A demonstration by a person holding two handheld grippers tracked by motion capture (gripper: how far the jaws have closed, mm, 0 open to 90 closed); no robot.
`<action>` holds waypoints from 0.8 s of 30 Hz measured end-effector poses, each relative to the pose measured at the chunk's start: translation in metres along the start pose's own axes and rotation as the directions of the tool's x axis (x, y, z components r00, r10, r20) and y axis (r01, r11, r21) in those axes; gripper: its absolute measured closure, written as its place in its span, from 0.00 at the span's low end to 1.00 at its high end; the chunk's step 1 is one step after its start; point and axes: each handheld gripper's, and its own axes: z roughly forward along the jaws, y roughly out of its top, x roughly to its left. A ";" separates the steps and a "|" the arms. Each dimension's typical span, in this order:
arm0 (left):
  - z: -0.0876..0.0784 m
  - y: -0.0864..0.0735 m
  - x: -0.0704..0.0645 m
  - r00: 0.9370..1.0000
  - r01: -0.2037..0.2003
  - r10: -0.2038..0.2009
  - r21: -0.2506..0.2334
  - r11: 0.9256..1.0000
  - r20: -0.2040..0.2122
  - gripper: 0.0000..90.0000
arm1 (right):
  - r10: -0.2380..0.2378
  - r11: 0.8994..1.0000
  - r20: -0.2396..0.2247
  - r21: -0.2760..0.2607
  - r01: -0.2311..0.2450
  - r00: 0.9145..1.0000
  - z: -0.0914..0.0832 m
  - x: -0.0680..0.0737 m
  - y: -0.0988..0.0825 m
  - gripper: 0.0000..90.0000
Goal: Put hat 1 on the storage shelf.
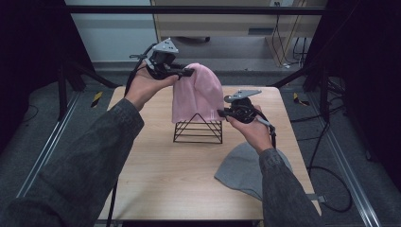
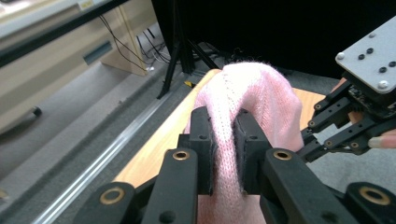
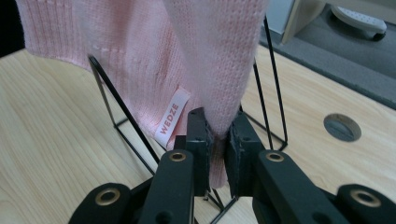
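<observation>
Black-jawed left tool (image 2: 224, 154) and right tool (image 3: 219, 154) both pinching the ribbed pink knit beanie (image 1: 198, 92) (over a wire pyramid stand (image 1: 198, 128)).

The pink hat (image 1: 198, 92) was soft ribbed knit cloth, a little fuzzy, with a smooth woven label (image 3: 172, 116). The stand (image 1: 198, 130) was thin black wire, and the table (image 1: 165, 165) was pale matt wood. The grey hat (image 1: 241, 168) looked like smooth matt cloth.

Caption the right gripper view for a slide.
Right gripper pinches the pink knit hat by its edge over a black wire stand.
</observation>
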 end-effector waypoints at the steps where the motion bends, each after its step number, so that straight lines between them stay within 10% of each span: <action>1: 0.001 -0.002 -0.001 1.000 0.001 -0.001 0.003 1.000 0.005 0.88 | 0.002 1.000 -0.002 0.006 -0.002 1.000 0.001 0.000 -0.002 0.89; 14: 0.012 -0.010 -0.020 0.999 -0.009 0.008 0.025 1.000 0.038 0.88 | 0.019 0.999 0.031 0.045 -0.021 0.999 -0.012 0.002 -0.016 0.50; 24: 0.021 -0.031 -0.028 0.999 -0.006 0.004 0.047 0.999 0.047 0.88 | 0.027 0.998 0.106 0.060 -0.034 0.994 -0.028 -0.008 -0.024 0.44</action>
